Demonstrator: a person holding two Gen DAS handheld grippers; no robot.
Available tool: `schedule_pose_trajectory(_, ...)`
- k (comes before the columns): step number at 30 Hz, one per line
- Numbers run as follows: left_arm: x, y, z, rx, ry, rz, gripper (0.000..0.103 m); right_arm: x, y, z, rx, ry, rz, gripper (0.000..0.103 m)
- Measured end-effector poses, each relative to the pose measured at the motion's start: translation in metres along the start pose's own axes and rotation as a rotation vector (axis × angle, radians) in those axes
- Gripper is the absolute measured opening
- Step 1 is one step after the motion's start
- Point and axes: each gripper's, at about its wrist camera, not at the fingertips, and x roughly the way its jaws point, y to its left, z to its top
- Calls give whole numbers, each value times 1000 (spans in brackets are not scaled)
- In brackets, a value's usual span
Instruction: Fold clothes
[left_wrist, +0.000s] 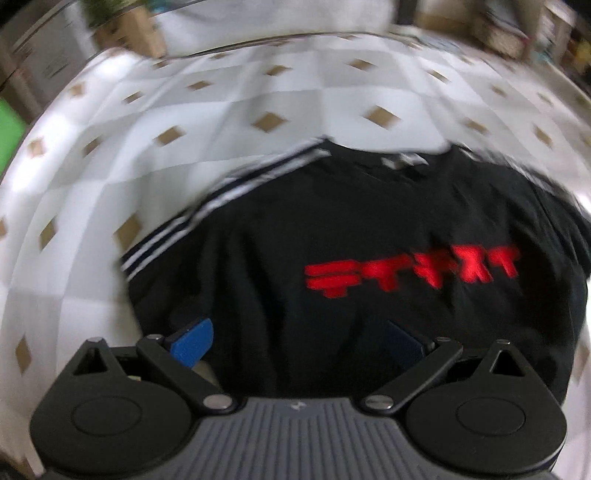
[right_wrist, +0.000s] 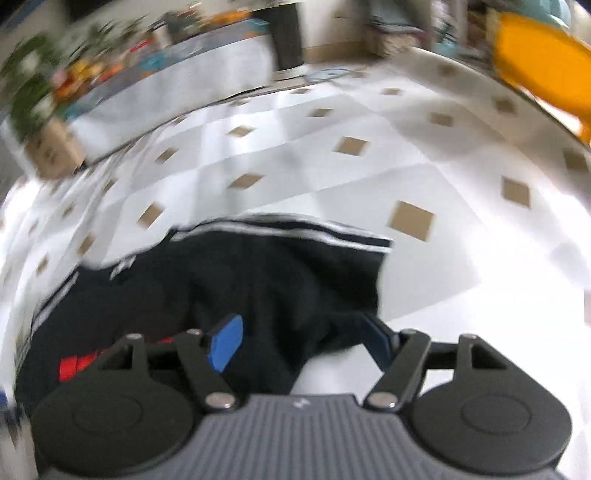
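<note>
- The black shirt (left_wrist: 351, 236) lies spread on the tiled floor (left_wrist: 221, 110), red lettering (left_wrist: 410, 273) facing up, striped sleeve (left_wrist: 207, 218) angled off from the collar (left_wrist: 402, 162).
- Left gripper (left_wrist: 299, 338) hangs right over the shirt's body, just below the lettering — jaws spread, nothing between them.
- Right gripper (right_wrist: 301, 341) straddles the shirt's side edge, beside the other striped sleeve (right_wrist: 295, 230) — jaws released, cloth under them but not pinched.
- Judging by that, the right gripper is nearer an edge to grab; the shirt's length runs away from both toward the collar.
</note>
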Motion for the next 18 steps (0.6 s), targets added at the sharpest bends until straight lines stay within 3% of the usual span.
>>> schedule_pose_trajectory(4,4,-28,-3,142,7,-37,100,13,-1,1,-50,9,-70,70)
schedule_pose_trajectory(13,13,-48,-4,183,37,-63,100,47,-12,-5,-29,31,-98,68)
schedule_pose_trajectory(14,13,-47,-3,174,40,-68,100,50,-14,-6,-24,35,-87,64)
schedule_pose_trajectory(18,16,-42,-3,156,50,-55,100,57,-12,-8,-32,46,-50,32)
